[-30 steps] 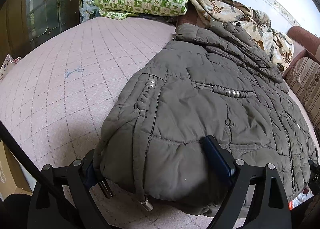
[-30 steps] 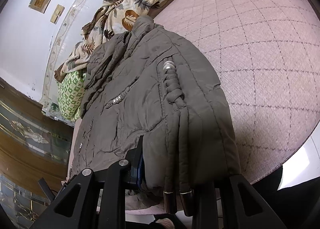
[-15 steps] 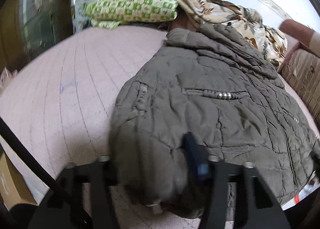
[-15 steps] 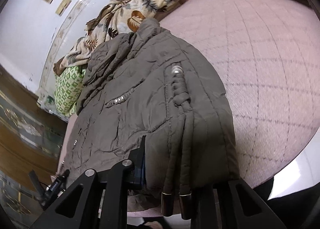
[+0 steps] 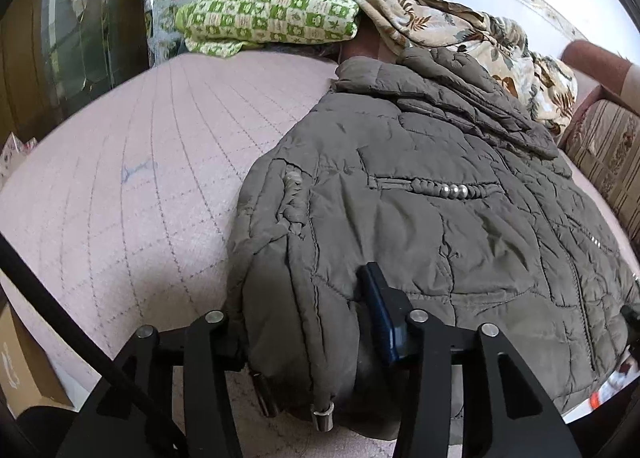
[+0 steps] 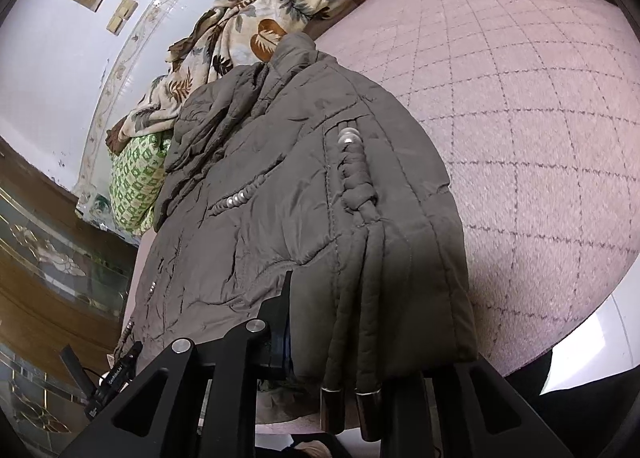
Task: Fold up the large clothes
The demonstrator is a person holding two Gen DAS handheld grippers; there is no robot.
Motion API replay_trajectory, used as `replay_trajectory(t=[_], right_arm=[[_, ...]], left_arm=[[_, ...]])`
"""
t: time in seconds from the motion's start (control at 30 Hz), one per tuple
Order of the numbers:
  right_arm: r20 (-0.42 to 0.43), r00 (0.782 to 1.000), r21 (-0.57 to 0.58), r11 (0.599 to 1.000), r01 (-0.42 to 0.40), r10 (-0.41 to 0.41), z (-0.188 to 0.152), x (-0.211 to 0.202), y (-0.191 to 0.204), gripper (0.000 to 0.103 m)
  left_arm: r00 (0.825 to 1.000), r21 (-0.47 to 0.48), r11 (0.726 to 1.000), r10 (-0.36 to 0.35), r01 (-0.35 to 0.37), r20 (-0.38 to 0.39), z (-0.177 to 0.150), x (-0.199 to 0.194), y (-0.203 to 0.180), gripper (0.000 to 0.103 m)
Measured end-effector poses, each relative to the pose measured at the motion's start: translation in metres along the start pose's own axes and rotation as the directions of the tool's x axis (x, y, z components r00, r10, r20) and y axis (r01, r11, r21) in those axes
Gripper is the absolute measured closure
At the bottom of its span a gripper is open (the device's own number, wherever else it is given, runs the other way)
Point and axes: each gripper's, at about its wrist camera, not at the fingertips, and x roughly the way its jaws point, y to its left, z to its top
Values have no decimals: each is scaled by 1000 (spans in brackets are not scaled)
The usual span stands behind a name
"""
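The left gripper (image 5: pixel 308 322) has a thick bunch of the jacket's (image 5: pixel 420 218) lower hem pinched between its fingers (image 5: pixel 378 310); its jaws have just been closing on that cloth from a wide spread and then eased a little, with the padding still packed between them. The right gripper (image 6: pixel 360 338) is likewise clamped on the hem of the jacket (image 6: pixel 304 194), close to where the two drawcords (image 6: pixel 348 338) hang down with their metal tips, its jaws narrow and pressing on the fabric. The olive quilted jacket lies spread flat on the pink quilted bed cover (image 5: pixel 120 186), collar toward the far end, near a green checked pillow (image 5: pixel 268 14) and a leaf-print blanket (image 5: pixel 460 30). It looks puffy, soft and fairly light but bulky; the smooth shell may slide in the pads, so a deep bite on the seamed hem corners seems the safest hold, and the loose cords could snag. Compared with a second ago, the left side's hem is gathered into a tighter wad and the jacket's edge has crept slightly inward, while the right view is nearly unchanged.
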Motion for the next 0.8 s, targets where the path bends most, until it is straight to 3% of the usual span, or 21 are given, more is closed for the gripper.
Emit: replay_trajectory(t=[0.3,0.8], right_arm=[[-6,1000,5,1000,1,0,2,2,3,79],[-12,1000,9,1000,-1,1,2,5,3,77]], left_arm=[[1000,3,1000,22,-22,-13,0,3,0,41],[998,1,999,50,-50,-23,0,5,0,29]])
